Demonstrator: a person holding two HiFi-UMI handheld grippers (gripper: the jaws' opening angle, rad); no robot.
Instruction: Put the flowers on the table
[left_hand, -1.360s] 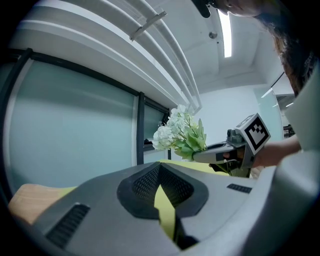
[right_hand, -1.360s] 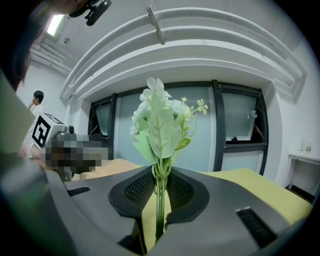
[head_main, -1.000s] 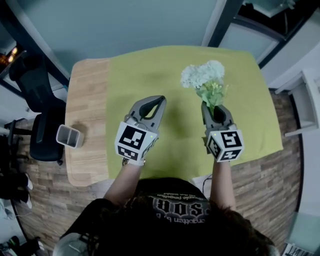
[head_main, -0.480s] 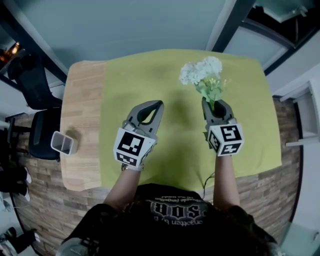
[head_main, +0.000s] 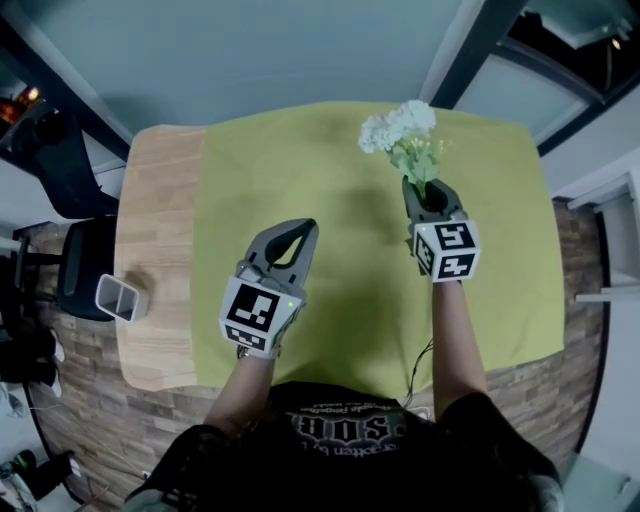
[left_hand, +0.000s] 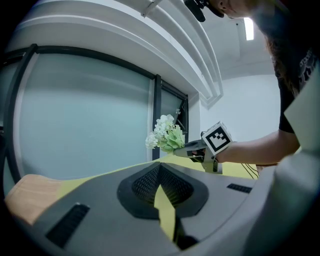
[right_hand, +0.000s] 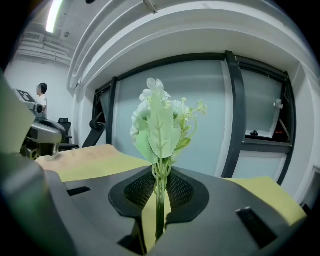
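Observation:
A bunch of white flowers (head_main: 399, 129) with pale green leaves stands up from my right gripper (head_main: 424, 192), which is shut on the thin green stems (right_hand: 159, 200). It is held above the far right part of the green cloth (head_main: 350, 290) that covers the table (head_main: 155, 220). In the right gripper view the blooms (right_hand: 160, 125) rise straight ahead of the jaws. My left gripper (head_main: 303, 232) hovers over the cloth's middle, shut with nothing in it. The left gripper view shows the flowers (left_hand: 162, 134) and the right gripper (left_hand: 192, 150) off to the right.
A small white two-compartment holder (head_main: 120, 298) sits on the bare wood at the table's left edge. A black chair (head_main: 85, 260) stands left of the table. A glass wall with dark frames (right_hand: 235, 115) runs behind the table. A person (right_hand: 42, 95) is far off.
My right gripper has carried the flowers a little farther out over the cloth. The left gripper has drawn back slightly toward me. Both grips look unchanged.

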